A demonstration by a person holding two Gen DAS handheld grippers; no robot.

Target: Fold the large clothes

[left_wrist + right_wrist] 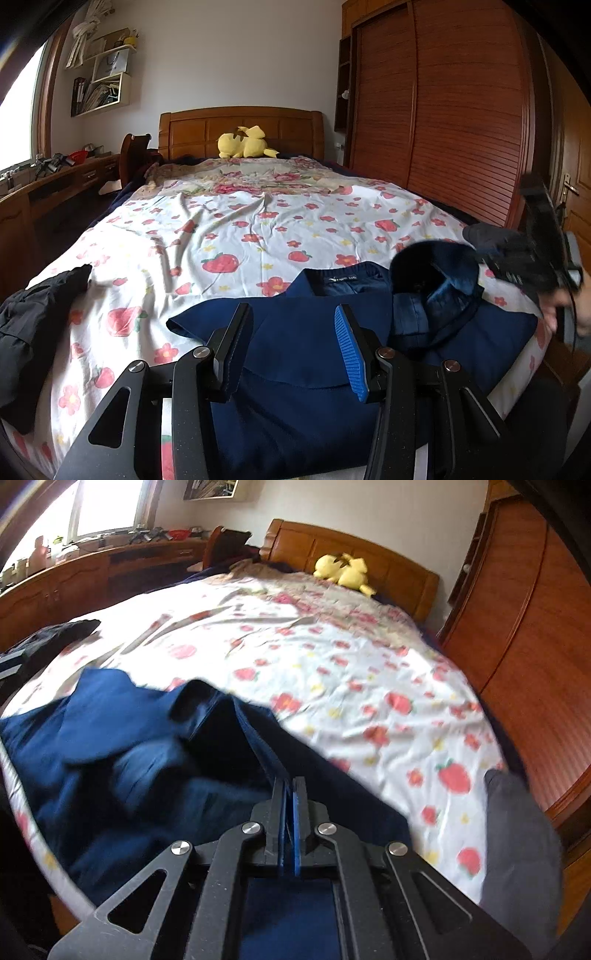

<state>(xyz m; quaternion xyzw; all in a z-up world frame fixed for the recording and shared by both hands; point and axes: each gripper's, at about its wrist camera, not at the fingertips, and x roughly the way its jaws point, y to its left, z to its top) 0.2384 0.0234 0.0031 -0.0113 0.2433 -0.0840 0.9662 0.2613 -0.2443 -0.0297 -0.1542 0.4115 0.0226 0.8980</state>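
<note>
Navy garment point(295, 354) was spread on the bed point(229, 229) — its raised right-hand part clamped in the right gripper point(290, 790) jaws, while the left gripper point(295, 339) jaws stood apart above its middle

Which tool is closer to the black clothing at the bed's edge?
Left. The left tool hovers over the navy garment, beside the black clothing. The right tool grips navy fabric on the garment's far side.

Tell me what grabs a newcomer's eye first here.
The navy garment sprawls across the near end of the bed, on a strawberry-print sheet. The right gripper has its jaws shut on a fold of it. A yellow plush toy sits far off against the headboard.
</note>
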